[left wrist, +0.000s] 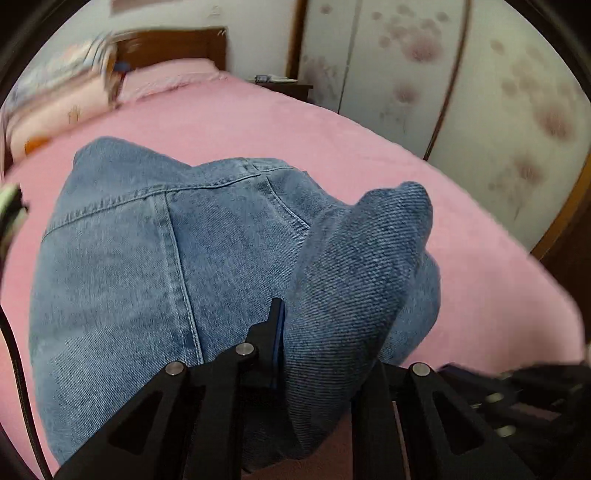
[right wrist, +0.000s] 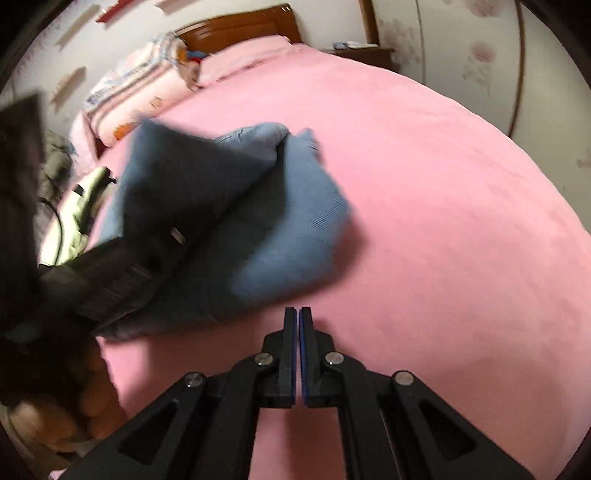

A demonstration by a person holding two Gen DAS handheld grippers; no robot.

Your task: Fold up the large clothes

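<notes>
Blue denim jeans [left wrist: 147, 266] lie bunched on the pink bed sheet [left wrist: 295, 125]. My left gripper [left wrist: 295, 314] is shut on a raised fold of the denim. Its left finger [left wrist: 275, 332] shows, and the cloth drapes over the other and hides it. In the right wrist view the jeans [right wrist: 295, 221] are blurred and lifted at their left side, where the dark shape of the left gripper [right wrist: 147, 254] holds them. My right gripper [right wrist: 298, 314] hovers over bare sheet just in front of the jeans, jaws shut together with nothing between them.
A folded quilt [right wrist: 140, 85] and a pink pillow [right wrist: 243, 55] lie by the wooden headboard [right wrist: 240, 26]. A nightstand [right wrist: 362, 51] and a flower-patterned wardrobe [left wrist: 480, 92] stand to the right of the bed. Light green clothing [right wrist: 85, 199] lies at the left edge.
</notes>
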